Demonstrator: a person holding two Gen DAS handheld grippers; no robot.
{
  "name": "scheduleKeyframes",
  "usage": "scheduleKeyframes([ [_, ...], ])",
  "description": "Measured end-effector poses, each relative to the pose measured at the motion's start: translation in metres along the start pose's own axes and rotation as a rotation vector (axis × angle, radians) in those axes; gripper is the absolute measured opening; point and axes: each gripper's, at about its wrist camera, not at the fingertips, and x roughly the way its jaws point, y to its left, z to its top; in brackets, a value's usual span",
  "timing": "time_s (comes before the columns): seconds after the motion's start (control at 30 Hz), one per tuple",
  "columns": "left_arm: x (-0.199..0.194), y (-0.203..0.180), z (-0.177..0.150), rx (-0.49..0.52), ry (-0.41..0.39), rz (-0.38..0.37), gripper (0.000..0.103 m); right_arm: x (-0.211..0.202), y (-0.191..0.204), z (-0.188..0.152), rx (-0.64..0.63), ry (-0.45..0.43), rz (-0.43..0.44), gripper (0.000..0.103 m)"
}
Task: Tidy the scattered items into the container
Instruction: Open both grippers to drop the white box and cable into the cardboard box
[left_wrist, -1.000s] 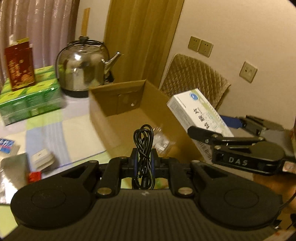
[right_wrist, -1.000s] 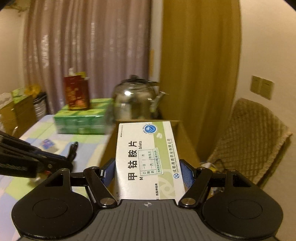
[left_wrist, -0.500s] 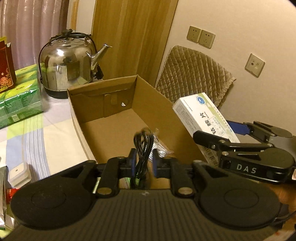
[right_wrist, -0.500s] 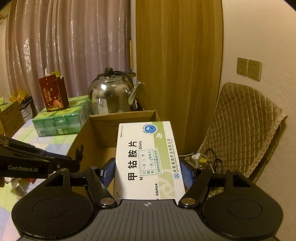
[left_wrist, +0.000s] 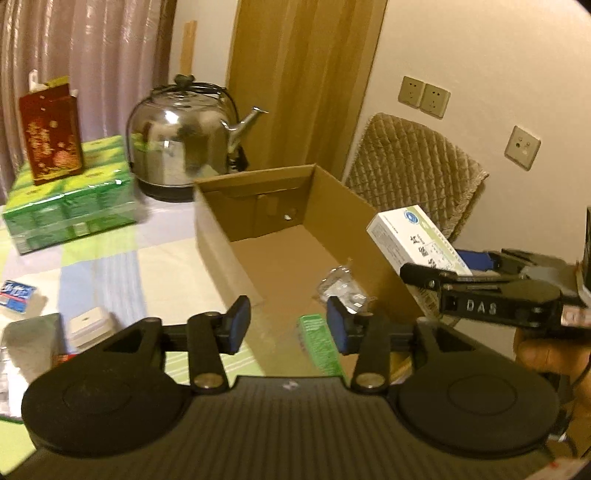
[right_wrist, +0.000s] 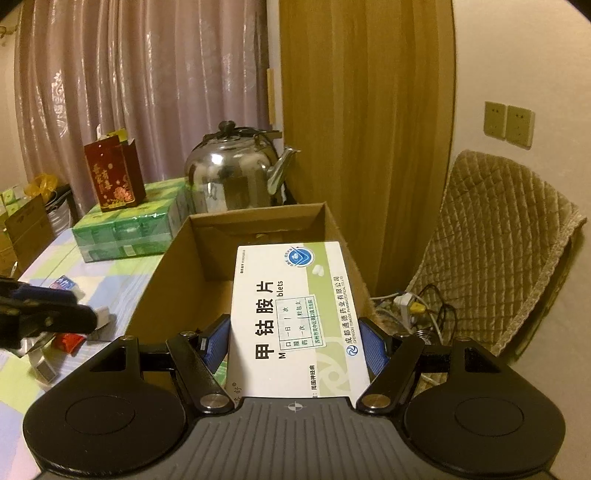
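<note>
The open cardboard box (left_wrist: 258, 221) stands on the table ahead of both grippers. My left gripper (left_wrist: 288, 326) hovers over its near end with its jaws opening and nothing between the blue pads (left_wrist: 238, 325). A clear plastic packet (left_wrist: 341, 288) and a small green box (left_wrist: 319, 343) lie on the box floor. The black cable is in neither view. My right gripper (right_wrist: 295, 339) is shut on a white medicine box (right_wrist: 291, 314), held above the cardboard box (right_wrist: 258, 221) near its right wall. From the left wrist, the right gripper (left_wrist: 424, 273) and medicine box (left_wrist: 413, 236) appear at the right.
A steel kettle (left_wrist: 181, 140) stands behind the box, with green packs (left_wrist: 70, 206) and a red carton (left_wrist: 51, 133) to its left. A blue-white packet (left_wrist: 14, 295) and a small white case (left_wrist: 88, 325) lie on the tablecloth. A quilted chair (left_wrist: 410, 173) stands to the right.
My left jaws have opened and the black cable that was between them has dropped out of sight. The right gripper, still gripping the medicine box, has come closer over the cardboard box.
</note>
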Motion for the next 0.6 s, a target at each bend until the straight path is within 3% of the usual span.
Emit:
scheduleKeyframes([
  [0.2,-0.009,0.007,-0.011,-0.027,-0.003,0.026,0.052,0.014,0.006,0.004,-0.008,0.016,0.031,0.069],
  [0.43,-0.014,0.012,-0.018,-0.048,-0.011,0.029,0.072,0.026,0.012,0.007,-0.054,0.012,0.098,0.069],
  [0.47,-0.014,0.013,-0.019,-0.048,-0.011,0.029,0.073,0.027,0.012,0.007,-0.056,0.008,0.105,0.07],
  [0.53,-0.014,0.013,-0.02,-0.048,-0.013,0.032,0.077,0.027,0.009,0.006,-0.045,0.001,0.107,0.085],
  [0.6,-0.016,0.014,-0.022,-0.05,-0.014,0.037,0.077,0.023,0.007,0.006,-0.04,-0.006,0.113,0.085],
])
